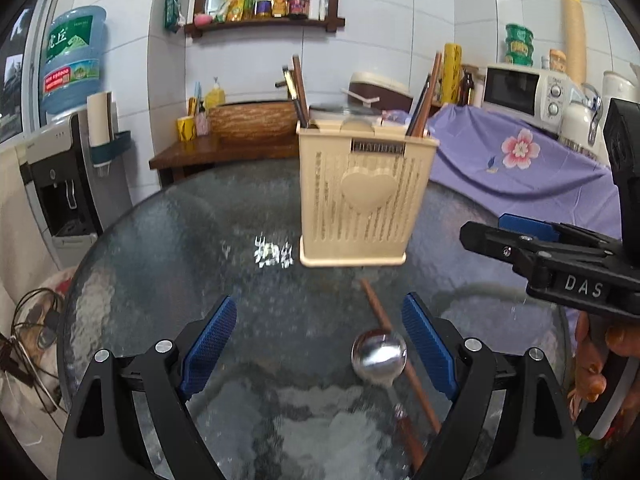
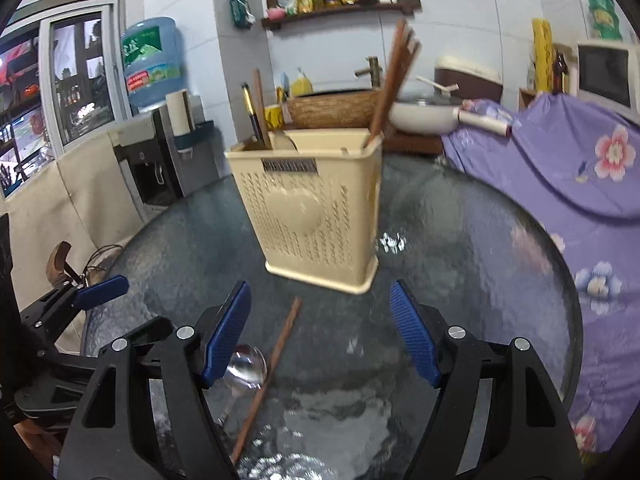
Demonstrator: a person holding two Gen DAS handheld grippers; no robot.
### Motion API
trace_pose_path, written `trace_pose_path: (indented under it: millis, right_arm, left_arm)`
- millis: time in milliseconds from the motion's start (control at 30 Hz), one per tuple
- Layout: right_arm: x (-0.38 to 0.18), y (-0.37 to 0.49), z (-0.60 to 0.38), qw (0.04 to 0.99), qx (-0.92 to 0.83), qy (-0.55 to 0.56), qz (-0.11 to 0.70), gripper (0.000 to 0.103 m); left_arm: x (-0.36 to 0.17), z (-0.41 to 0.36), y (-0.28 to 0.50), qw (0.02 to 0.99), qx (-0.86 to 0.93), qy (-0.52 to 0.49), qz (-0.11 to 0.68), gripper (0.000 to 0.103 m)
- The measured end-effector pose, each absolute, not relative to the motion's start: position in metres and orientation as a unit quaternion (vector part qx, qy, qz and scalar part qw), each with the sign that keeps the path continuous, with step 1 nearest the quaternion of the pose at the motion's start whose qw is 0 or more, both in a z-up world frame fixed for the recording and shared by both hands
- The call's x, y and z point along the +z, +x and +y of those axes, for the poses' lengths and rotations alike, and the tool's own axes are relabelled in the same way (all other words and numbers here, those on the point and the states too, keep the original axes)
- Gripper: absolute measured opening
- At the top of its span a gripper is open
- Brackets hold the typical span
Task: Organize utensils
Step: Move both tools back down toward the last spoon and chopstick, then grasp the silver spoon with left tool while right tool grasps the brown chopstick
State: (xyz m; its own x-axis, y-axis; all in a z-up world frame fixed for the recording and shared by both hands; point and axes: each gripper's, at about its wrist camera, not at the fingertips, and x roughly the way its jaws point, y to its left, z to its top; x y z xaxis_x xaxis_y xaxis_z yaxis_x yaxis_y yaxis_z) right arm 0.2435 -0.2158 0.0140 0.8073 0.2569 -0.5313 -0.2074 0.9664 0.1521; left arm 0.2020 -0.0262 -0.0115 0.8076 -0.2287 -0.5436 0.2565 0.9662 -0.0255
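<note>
A beige slotted utensil holder (image 1: 356, 192) (image 2: 316, 208) stands on the round glass table, with brown chopsticks (image 2: 394, 76) and dark-handled utensils sticking out. A steel spoon (image 1: 378, 356) (image 2: 245, 368) and a brown chopstick (image 1: 400, 360) (image 2: 268, 376) lie on the glass in front of it. My left gripper (image 1: 320, 344) is open and empty, with the spoon bowl between its fingers near the right one. My right gripper (image 2: 320, 336) is open and empty, hovering to the right of the spoon and chopstick.
The glass table (image 1: 160, 248) has a rim close on the left. A purple flowered cloth (image 2: 560, 168) covers a surface to the right. A water dispenser (image 1: 64, 168) stands at the left. A wooden counter with a sink (image 1: 248, 120) is behind.
</note>
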Motion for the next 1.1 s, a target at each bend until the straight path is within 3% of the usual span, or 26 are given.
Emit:
trace_pose_path:
  millis: [333, 700, 900, 1100]
  right_arm:
    - [-0.029, 0.232, -0.238, 0.934, 0.091, 0.076, 0.337, 0.072]
    - [-0.037, 0.226, -0.248, 0.928, 0.089, 0.090, 0.351, 0.072]
    - [-0.039, 0.226, -0.248, 0.925, 0.091, 0.091, 0.356, 0.072]
    - [-0.041, 0.228, -0.244, 0.923, 0.095, 0.090, 0.362, 0.072]
  left_arm:
    - [-0.051, -0.042, 0.194, 0.930, -0.152, 0.034, 0.332, 0.082]
    - [-0.064, -0.073, 0.219, 0.907, -0.159, 0.054, 0.387, 0.078]
    - [-0.071, -0.077, 0.232, 0.891, -0.159, 0.045, 0.422, 0.070]
    - [-0.070, -0.081, 0.239, 0.885, -0.164, 0.043, 0.433, 0.051]
